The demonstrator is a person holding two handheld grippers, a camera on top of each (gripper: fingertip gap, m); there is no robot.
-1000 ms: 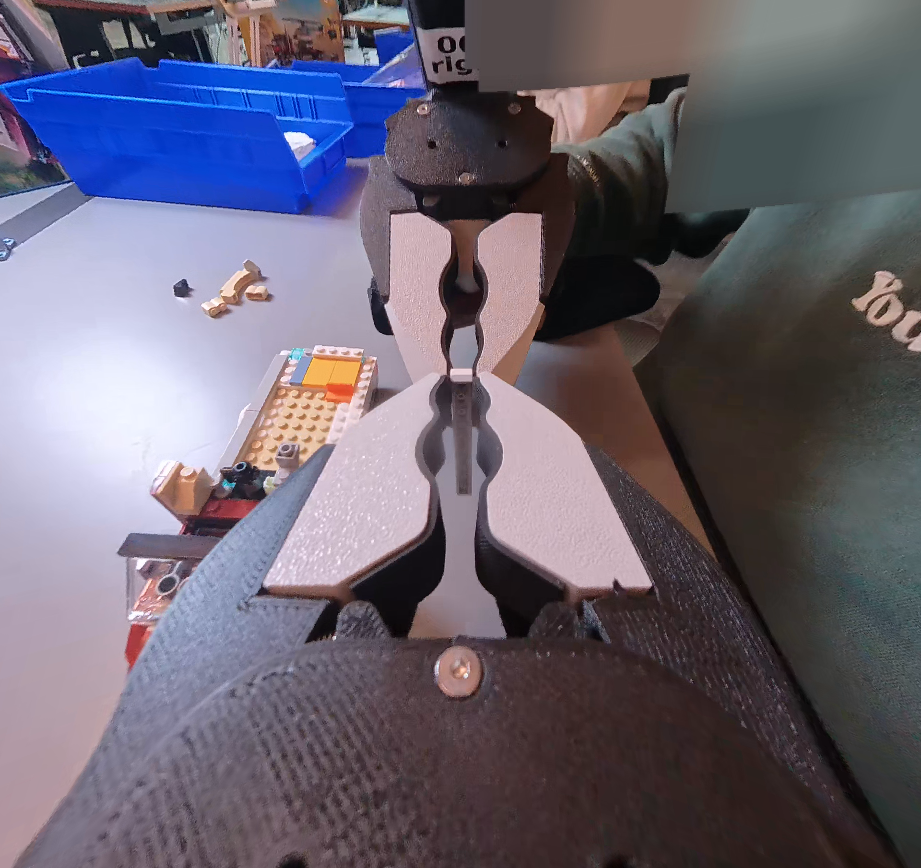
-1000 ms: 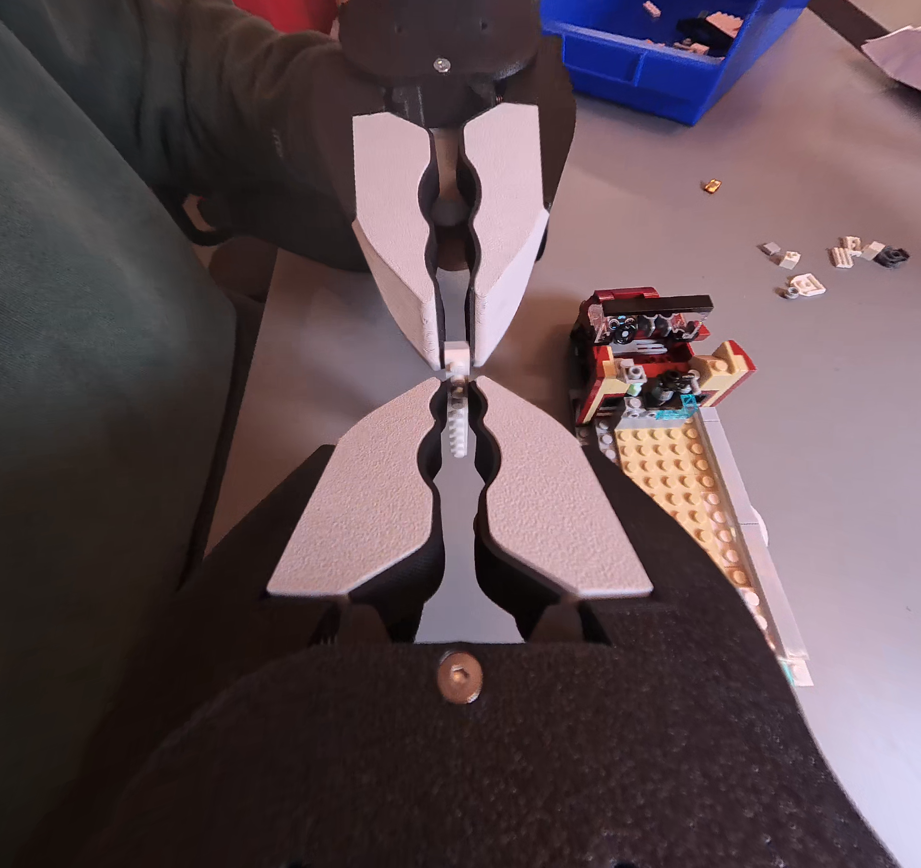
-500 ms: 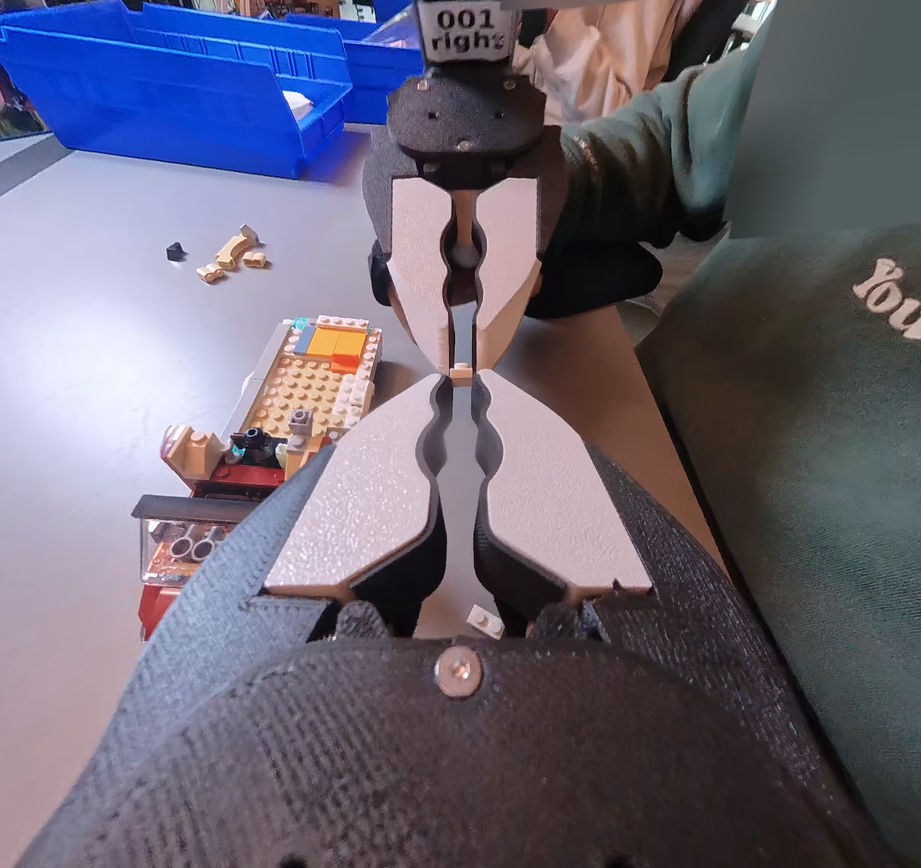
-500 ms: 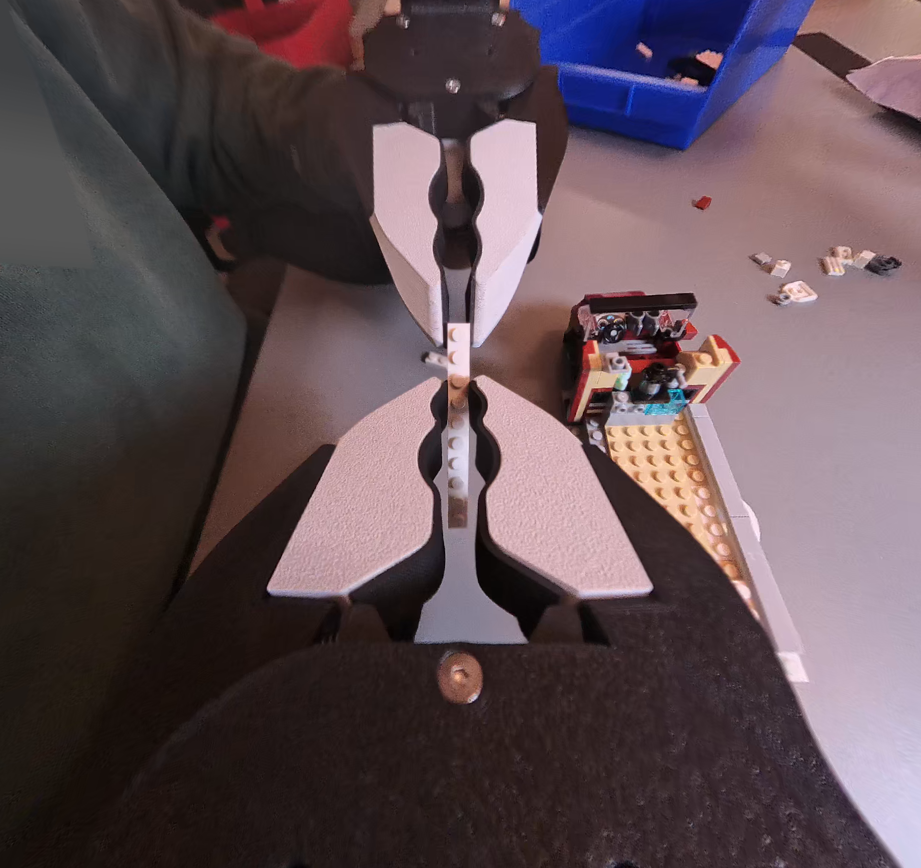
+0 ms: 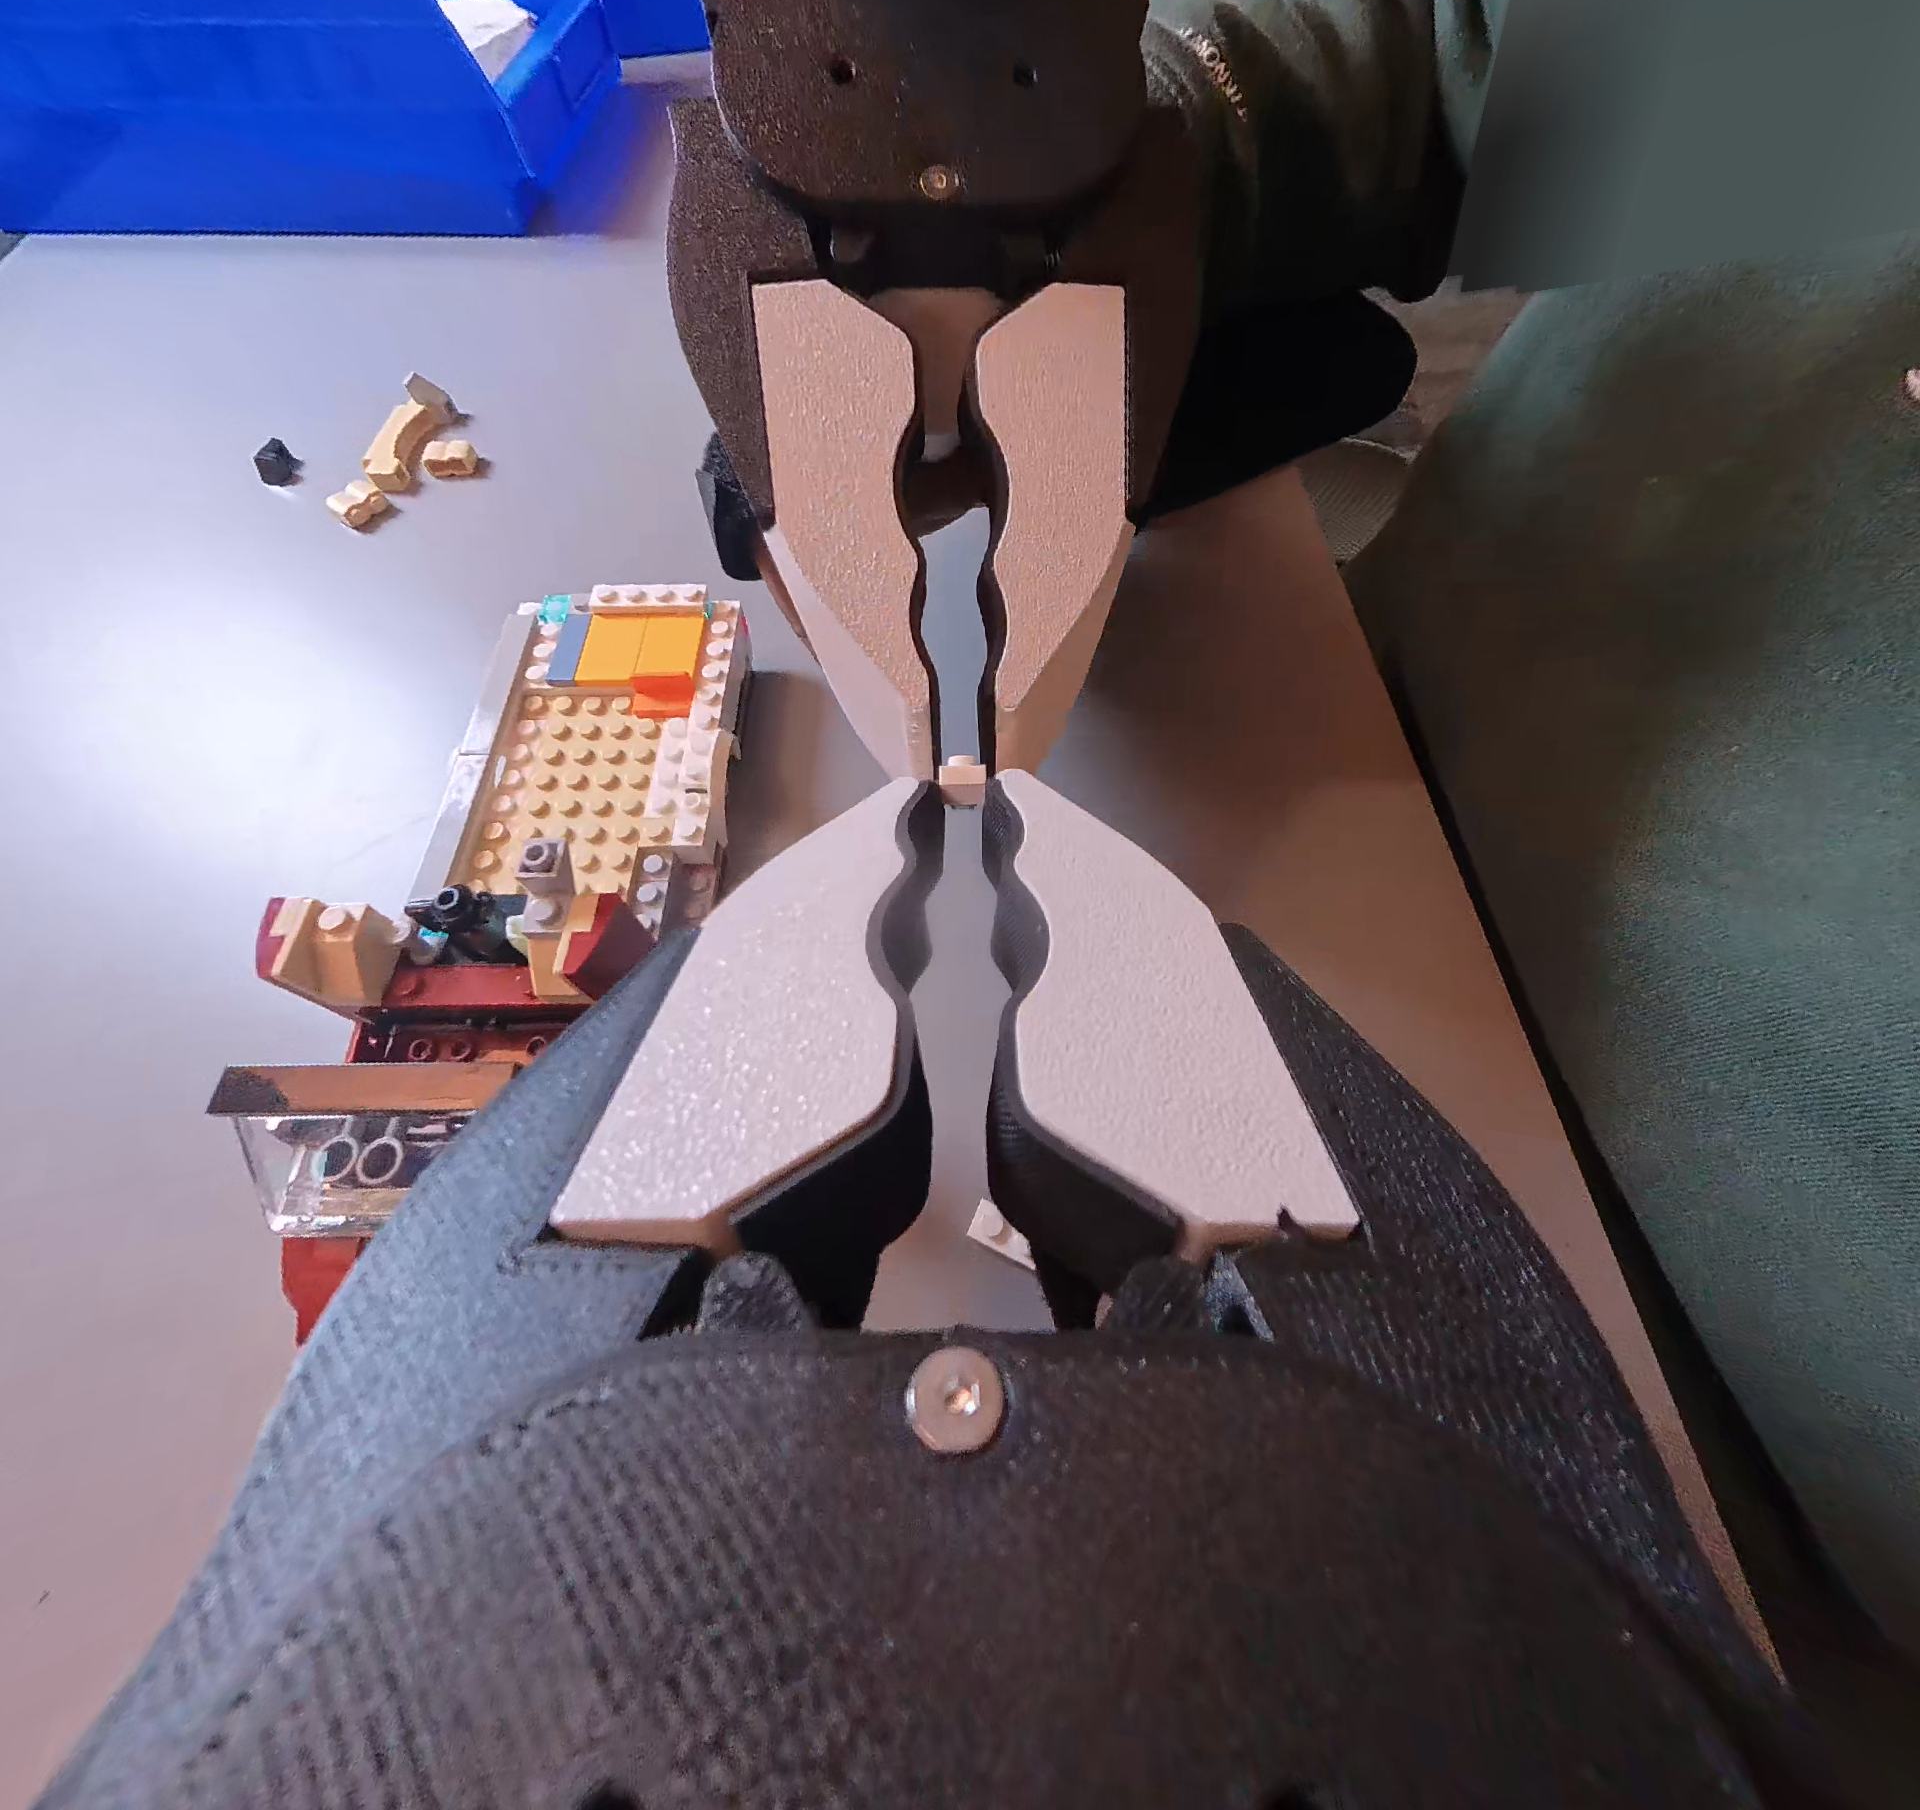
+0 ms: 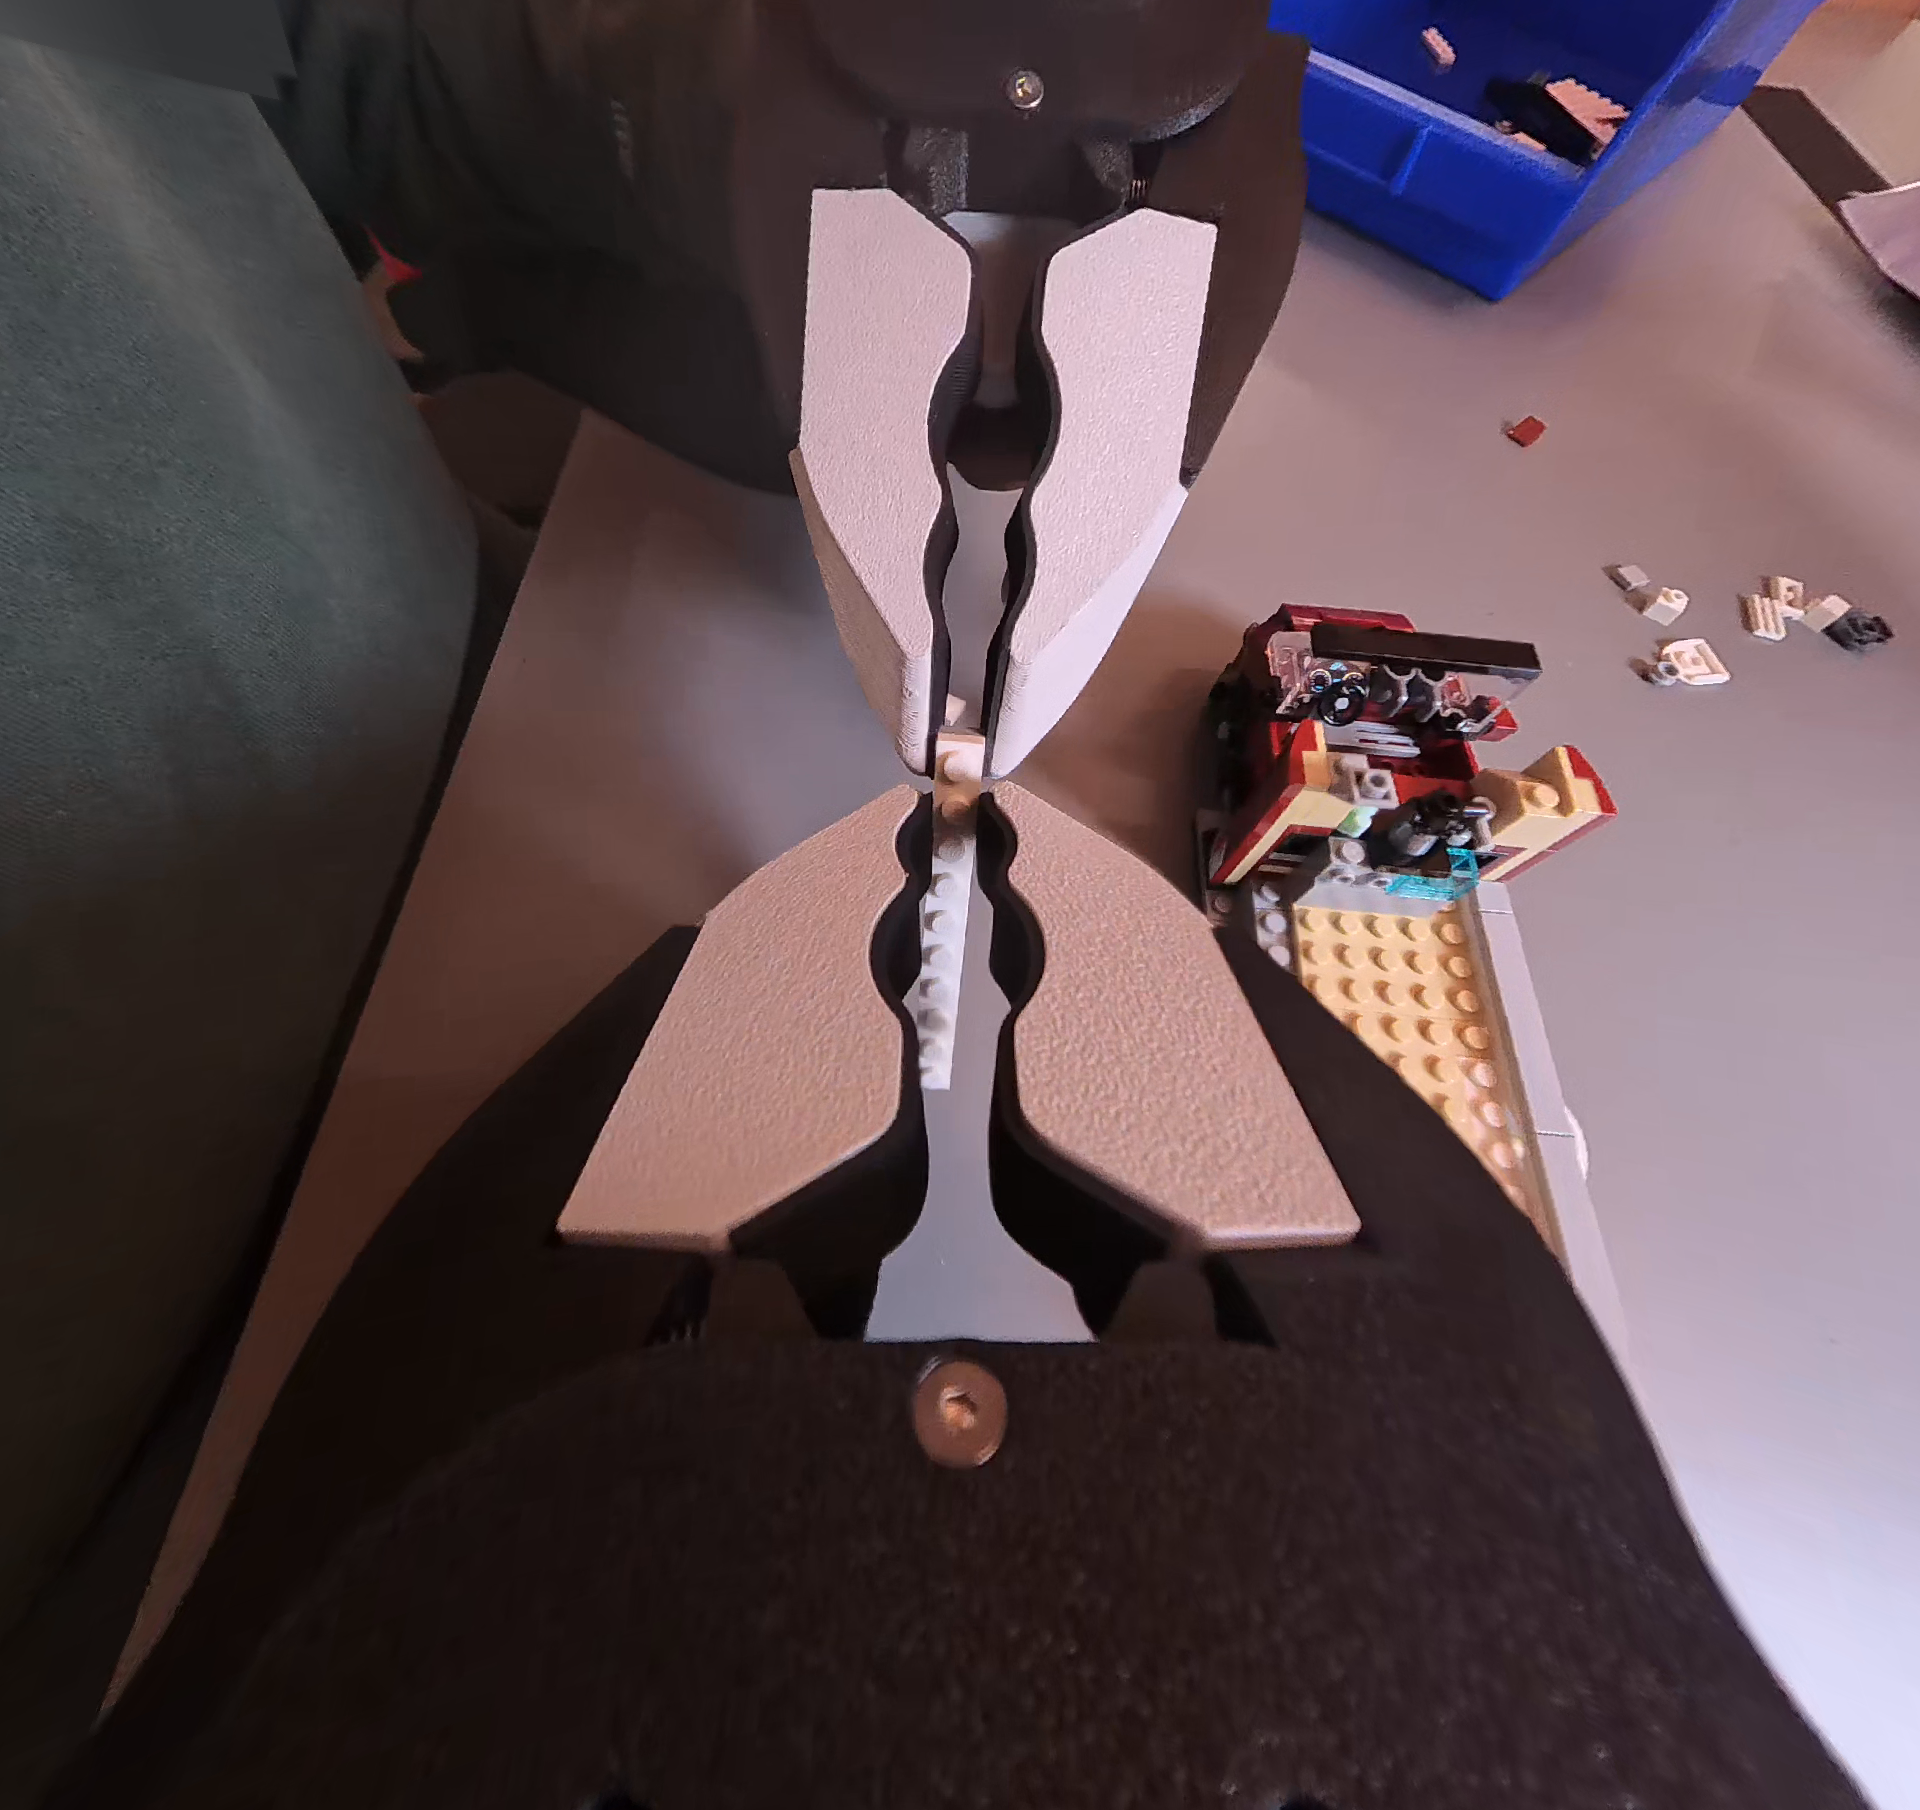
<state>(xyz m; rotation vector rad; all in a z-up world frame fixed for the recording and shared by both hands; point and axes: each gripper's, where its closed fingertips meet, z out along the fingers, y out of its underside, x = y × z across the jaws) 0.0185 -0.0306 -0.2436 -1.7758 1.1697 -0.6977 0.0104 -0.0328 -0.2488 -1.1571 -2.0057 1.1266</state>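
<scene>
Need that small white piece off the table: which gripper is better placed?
Left gripper, likely: the white piece lies just below its fingers, the right gripper farther off; though a tan piece occupies its tips.

Left tool point(image 5: 961, 792) clamps a small tan one-stud brick point(image 5: 961, 778) at its tips. Right tool point(image 6: 958, 804) clamps a long white studded plate point(image 6: 940, 939), held lengthwise between its fingers, studs showing. The tools meet tip to tip above the counter point(image 5: 208, 669); brick and plate touch at the plate's far end.
</scene>
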